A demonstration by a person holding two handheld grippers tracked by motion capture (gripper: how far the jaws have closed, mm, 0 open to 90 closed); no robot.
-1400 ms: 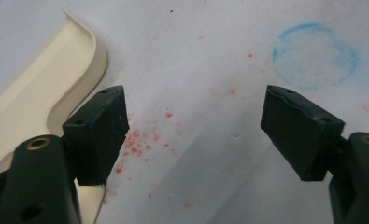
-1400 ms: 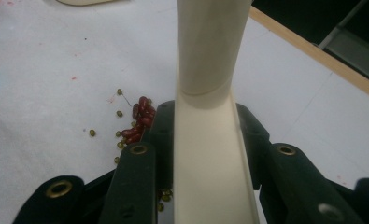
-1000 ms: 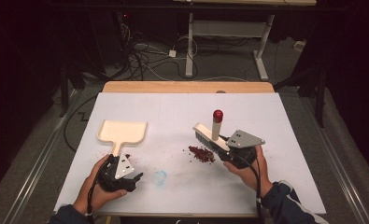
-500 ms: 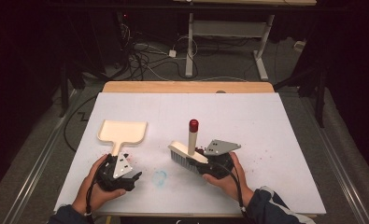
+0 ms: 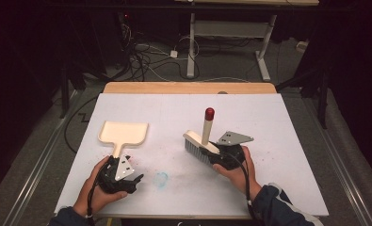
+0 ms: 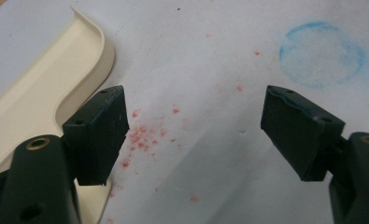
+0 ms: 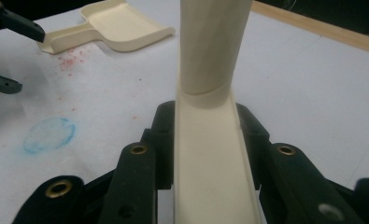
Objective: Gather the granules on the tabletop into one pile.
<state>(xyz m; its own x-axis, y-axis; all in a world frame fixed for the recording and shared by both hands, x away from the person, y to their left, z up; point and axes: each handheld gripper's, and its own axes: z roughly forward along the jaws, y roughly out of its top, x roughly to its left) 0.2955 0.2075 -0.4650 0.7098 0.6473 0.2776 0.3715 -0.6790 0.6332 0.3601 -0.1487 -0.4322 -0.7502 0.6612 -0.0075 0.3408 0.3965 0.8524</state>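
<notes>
Cream plastic hand brush [image 5: 200, 145] clamped at its rigid back by right tool [image 7: 205, 140]; judged light, stiff. Left tool [image 6: 194, 135] released beside cream plastic dustpan [image 5: 123, 133]; thin handle suits grasping.

Each gripper [image 5: 127, 176] is black with brass-ringed screw holes. A grey three-cornered plate tops each body. The sleeves are dark blue.

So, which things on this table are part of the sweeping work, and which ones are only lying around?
Part of the job:
- cream plastic hand brush with red-tipped handle, clamped in the right claw
- cream plastic dustpan, beside the open left claw
- red crumbs on the white table cover

Just lying about:
- blue chalk-like ring mark
- cables on the floor
</notes>
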